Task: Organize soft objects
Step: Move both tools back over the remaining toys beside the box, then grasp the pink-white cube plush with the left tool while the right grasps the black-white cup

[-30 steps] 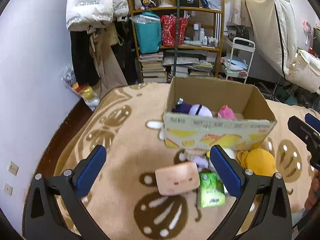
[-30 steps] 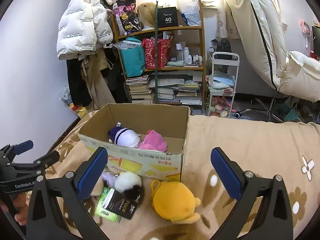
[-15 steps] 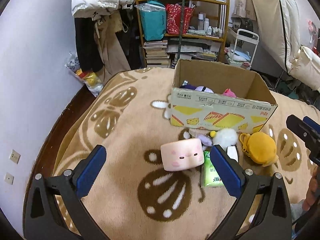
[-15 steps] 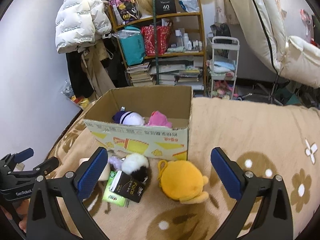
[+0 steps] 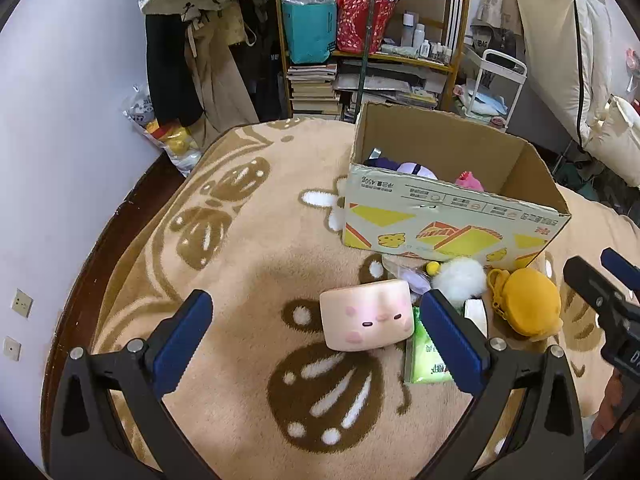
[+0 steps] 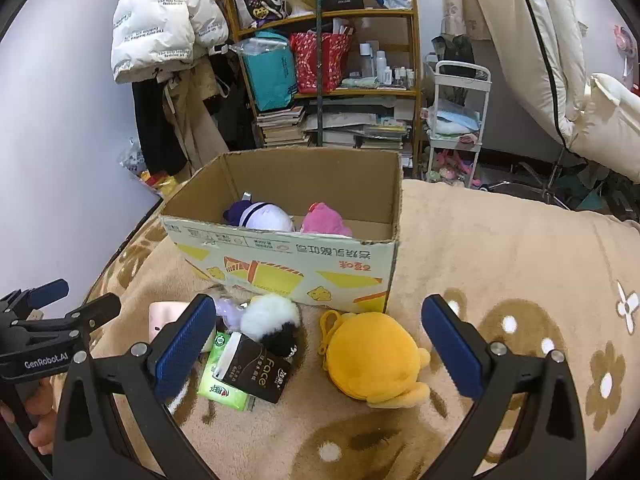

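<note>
An open cardboard box [image 5: 452, 228] [image 6: 288, 264] stands on the beige blanket with a purple-white plush [image 6: 264, 216] and a pink plush [image 6: 324, 220] inside. In front of it lie a pink block plush with a face [image 5: 366, 314], a white-black pompom [image 6: 274, 322], a yellow plush [image 6: 372, 356] [image 5: 528, 300], a green tissue pack [image 5: 426, 358] and a black tissue pack [image 6: 254, 368]. My left gripper [image 5: 316, 332] is open, hovering just before the pink block plush. My right gripper [image 6: 316, 340] is open above the yellow plush and the tissue packs.
The blanket [image 5: 240, 264] ends at a dark wooden bed edge [image 5: 120, 220] by the wall on the left. Behind stand a cluttered shelf [image 6: 332, 80], hanging coats [image 6: 168, 40] and a white cart [image 6: 460, 120]. A hand [image 6: 40, 424] holds the left gripper.
Both grippers have pulled back and risen, so the box and the toys look farther and lower. Neither gripper has closed; the toys have not moved.
</note>
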Available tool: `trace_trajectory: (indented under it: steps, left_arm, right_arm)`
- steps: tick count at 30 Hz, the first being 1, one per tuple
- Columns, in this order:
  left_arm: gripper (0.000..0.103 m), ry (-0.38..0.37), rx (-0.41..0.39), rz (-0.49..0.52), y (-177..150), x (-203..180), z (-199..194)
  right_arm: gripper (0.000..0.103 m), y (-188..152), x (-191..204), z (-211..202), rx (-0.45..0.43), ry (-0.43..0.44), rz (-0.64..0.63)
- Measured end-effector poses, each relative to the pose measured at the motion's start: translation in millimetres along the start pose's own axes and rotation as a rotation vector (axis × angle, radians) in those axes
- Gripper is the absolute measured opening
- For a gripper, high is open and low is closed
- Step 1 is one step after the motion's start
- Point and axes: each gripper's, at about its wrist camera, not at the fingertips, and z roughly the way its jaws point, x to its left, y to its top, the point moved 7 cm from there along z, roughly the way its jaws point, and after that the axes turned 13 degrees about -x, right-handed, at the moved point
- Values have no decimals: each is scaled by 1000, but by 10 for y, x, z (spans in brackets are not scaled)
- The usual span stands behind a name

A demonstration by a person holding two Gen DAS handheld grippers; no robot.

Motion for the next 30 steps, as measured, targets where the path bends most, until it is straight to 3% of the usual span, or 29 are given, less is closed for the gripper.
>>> trace_trajectory:
  steps: [18,30]
  left_arm:
    - [102,-26,94,46,-52,-175,468]
    - [102,-61,204,65,-233,-259,721]
  right_arm:
    - [103,-329,258,393,131,38,-72]
    - [103,-606,435,582,248,84,-91]
